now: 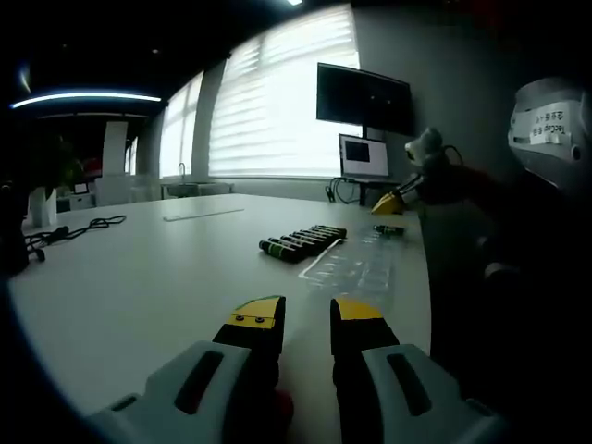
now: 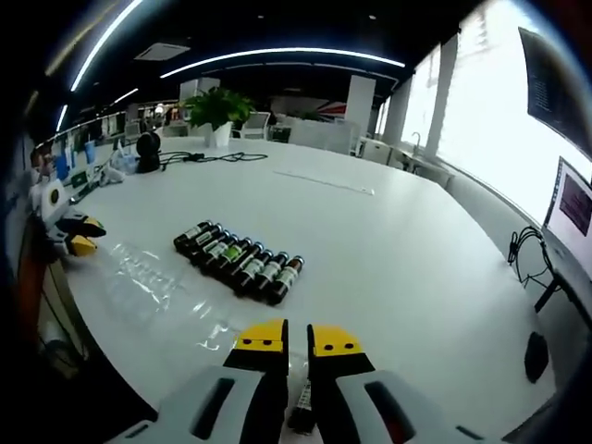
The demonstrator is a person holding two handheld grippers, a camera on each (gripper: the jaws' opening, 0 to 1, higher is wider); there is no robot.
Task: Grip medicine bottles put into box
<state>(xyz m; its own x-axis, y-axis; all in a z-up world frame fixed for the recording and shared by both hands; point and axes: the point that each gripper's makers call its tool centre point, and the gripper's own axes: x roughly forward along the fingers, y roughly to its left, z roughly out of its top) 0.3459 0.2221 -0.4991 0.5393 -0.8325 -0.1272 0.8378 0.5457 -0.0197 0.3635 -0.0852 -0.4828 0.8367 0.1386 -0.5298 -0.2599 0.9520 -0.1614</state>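
Already the right gripper (image 2: 297, 340) holds one bottle (image 2: 302, 405); the left gripper (image 1: 306, 314) is narrow, the row of bottles (image 2: 239, 260) waiting.

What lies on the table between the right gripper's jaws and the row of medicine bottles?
In the right gripper view, bare white table separates the right gripper from the row of medicine bottles. The clear plastic tray lies off to one side.

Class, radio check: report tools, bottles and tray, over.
Left tool open, empty. Right tool shut on a bottle. Row of bottles lying on table, clear tray beside. Nothing blocking.
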